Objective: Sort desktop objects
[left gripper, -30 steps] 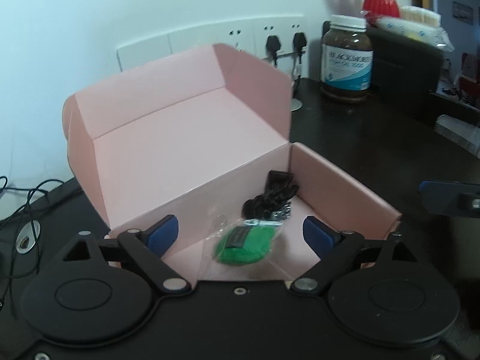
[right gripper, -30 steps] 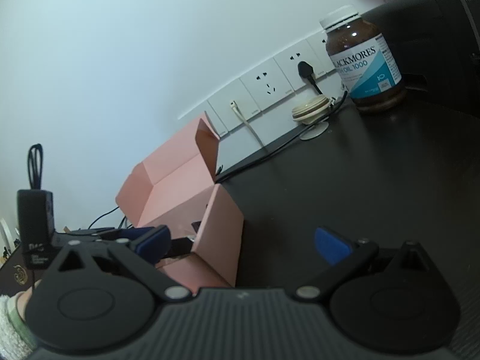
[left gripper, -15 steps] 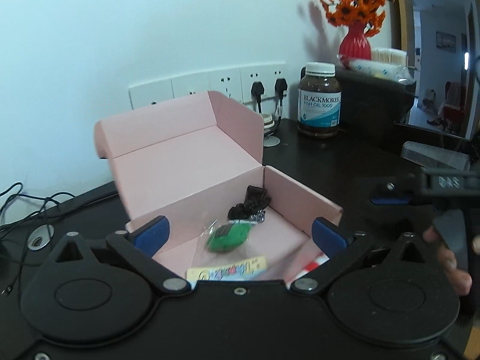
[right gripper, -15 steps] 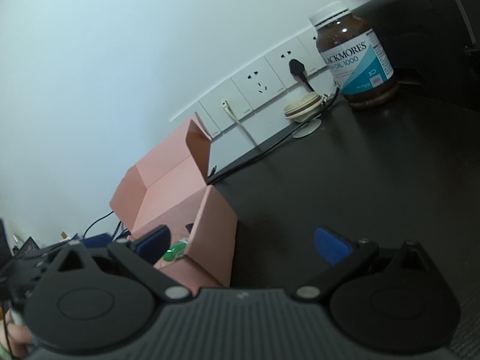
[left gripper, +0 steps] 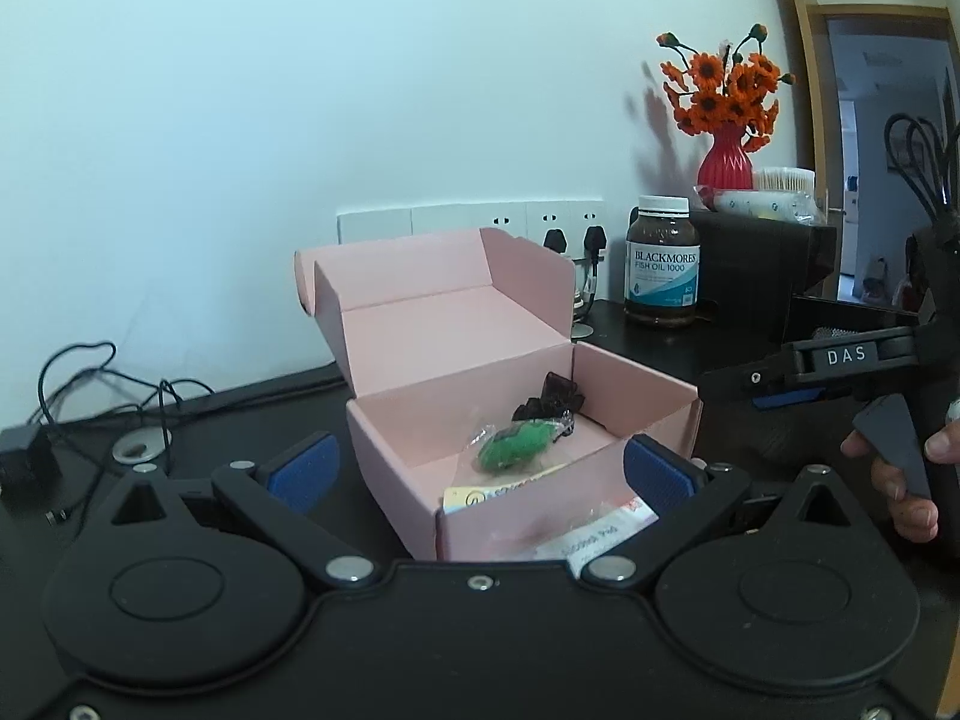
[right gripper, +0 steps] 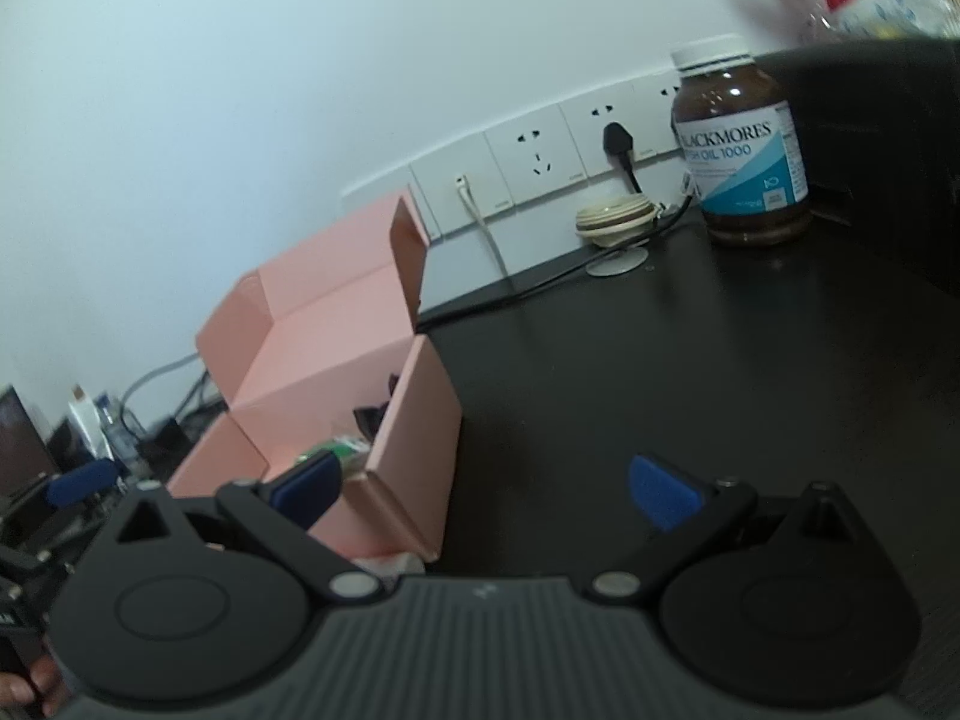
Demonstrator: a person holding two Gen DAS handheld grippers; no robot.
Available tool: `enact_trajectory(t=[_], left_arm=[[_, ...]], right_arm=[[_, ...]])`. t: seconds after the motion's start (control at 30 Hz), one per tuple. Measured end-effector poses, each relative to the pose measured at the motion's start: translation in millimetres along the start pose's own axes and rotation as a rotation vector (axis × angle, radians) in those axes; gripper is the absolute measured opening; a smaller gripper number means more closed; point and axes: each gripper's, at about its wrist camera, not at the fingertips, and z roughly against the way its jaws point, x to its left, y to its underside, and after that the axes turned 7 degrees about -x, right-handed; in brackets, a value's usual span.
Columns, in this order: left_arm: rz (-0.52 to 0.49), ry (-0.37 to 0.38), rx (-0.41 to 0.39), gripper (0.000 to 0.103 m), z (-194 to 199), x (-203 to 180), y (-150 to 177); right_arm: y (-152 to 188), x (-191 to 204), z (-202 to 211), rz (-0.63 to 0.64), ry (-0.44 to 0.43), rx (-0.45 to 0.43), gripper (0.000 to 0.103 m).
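- The pink box (left gripper: 480, 360) stands open on the dark worktop (right gripper: 660, 360), lid flap upright toward the wall; the left wrist view looks straight into it, while the right wrist view catches it from the side, low at the left
- Inside, the left view shows a green item in clear wrap (left gripper: 516, 444), a small dark bundle (left gripper: 549, 399) just behind it, and printed packets (left gripper: 498, 492) against the near wall; from the right view only a sliver of green and a dark shape show over the box wall
- The left hand-held gripper (left gripper: 480, 471) is spread wide, its blue pads on either side of the box's near corner, nothing pinched
- The right hand-held gripper (right gripper: 483, 489) is also spread with nothing between its pads; its left pad sits before the box's near corner, its right pad over bare worktop
- Only the left view shows the other gripper from outside, at the right edge, with a person's fingers (left gripper: 900, 480) around its grip
- A brown bottle (left gripper: 662, 261) stands by the wall sockets (right gripper: 534, 165) in both views
- The vase of orange flowers (left gripper: 724, 114) is whole in the left view only; the cables (left gripper: 102, 384) at the far left likewise
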Motion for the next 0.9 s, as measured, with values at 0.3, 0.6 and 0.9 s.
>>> enact_trajectory(t=[0.3, 0.6, 0.9], left_arm=[[0.062, -0.017, -0.003, 0.103, 0, 13, 5], [0.043, -0.082, 0.021, 0.103, -4, 10, 5], [0.052, -0.102, 0.039, 0.103, -7, 13, 6]], right_arm=[[12, 27, 22, 0.234, 0.049, 0.065, 0.102], [35, 59, 32, 0.499, 0.049, 0.175, 0.09], [40, 66, 29, 0.514, 0.042, 0.201, 0.066]])
